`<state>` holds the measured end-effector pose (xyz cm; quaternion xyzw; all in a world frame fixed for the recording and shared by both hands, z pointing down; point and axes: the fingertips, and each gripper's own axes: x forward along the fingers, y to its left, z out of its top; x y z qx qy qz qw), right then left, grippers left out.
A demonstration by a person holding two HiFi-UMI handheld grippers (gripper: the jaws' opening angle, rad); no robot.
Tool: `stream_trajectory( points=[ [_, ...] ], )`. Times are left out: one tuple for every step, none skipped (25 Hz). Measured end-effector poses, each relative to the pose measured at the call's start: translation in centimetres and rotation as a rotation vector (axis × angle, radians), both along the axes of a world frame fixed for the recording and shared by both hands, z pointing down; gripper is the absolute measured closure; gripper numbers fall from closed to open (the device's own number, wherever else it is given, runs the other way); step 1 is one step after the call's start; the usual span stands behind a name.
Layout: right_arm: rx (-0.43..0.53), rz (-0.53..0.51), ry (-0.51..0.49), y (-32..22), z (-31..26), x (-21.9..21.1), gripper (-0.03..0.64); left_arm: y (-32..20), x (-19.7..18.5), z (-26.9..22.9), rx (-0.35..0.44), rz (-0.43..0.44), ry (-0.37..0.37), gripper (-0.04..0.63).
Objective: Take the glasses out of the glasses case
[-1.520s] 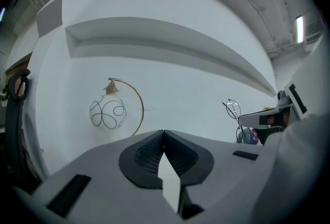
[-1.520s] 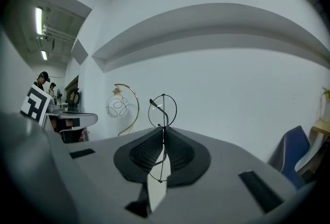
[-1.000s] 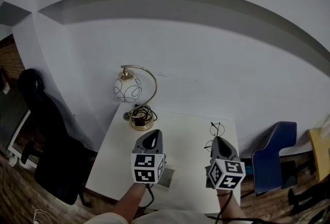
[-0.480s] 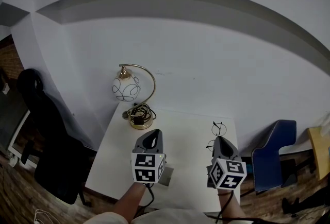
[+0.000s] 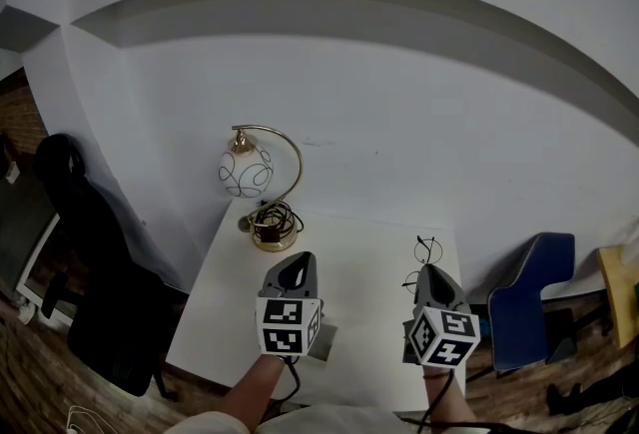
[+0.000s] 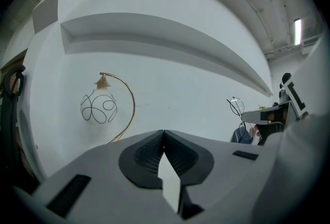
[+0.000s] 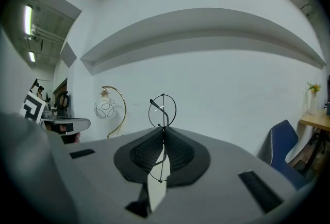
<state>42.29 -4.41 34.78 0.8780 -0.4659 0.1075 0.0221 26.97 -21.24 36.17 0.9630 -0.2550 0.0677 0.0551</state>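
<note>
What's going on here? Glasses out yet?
A person holds a claw in each hand over a white table. The right claw is shut on thin black wire-rimmed round glasses, held upright. The left claw is shut with nothing between its jaws. A grey object lies under it, possibly the case; I cannot tell.

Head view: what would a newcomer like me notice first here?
Thin round wire glasses stand pinched in the right gripper, above the white table's right side. At the table's far left corner stands a brass lamp with a round glass shade. The left gripper is shut and empty.
</note>
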Motion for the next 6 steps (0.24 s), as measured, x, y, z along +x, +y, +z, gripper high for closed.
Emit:
stream_trajectory(
  points=[
    [0.001, 0.000, -0.001, 0.05, 0.01, 0.03, 0.578, 0.06, 0.04, 0.03, 0.000, 0.001, 0.000, 0.577],
    [0.001, 0.001, -0.001, 0.09, 0.04, 0.08, 0.578, 0.10, 0.09, 0.07, -0.001, 0.001, 0.000, 0.578],
    [0.001, 0.001, -0.002, 0.11, 0.07, 0.13, 0.578, 0.11, 0.15, 0.14, -0.003, 0.001, 0.000, 0.578],
    [0.000, 0.002, -0.003, 0.12, 0.10, 0.19, 0.578, 0.11, 0.19, 0.22, -0.005, 0.001, 0.000, 0.577],
    [0.000, 0.003, -0.004, 0.12, 0.14, 0.23, 0.578, 0.10, 0.24, 0.30, -0.006, 0.000, 0.000, 0.578],
    [0.000, 0.003, -0.005, 0.11, 0.18, 0.27, 0.578, 0.08, 0.28, 0.38, -0.008, 0.000, 0.001, 0.578]
  ],
)
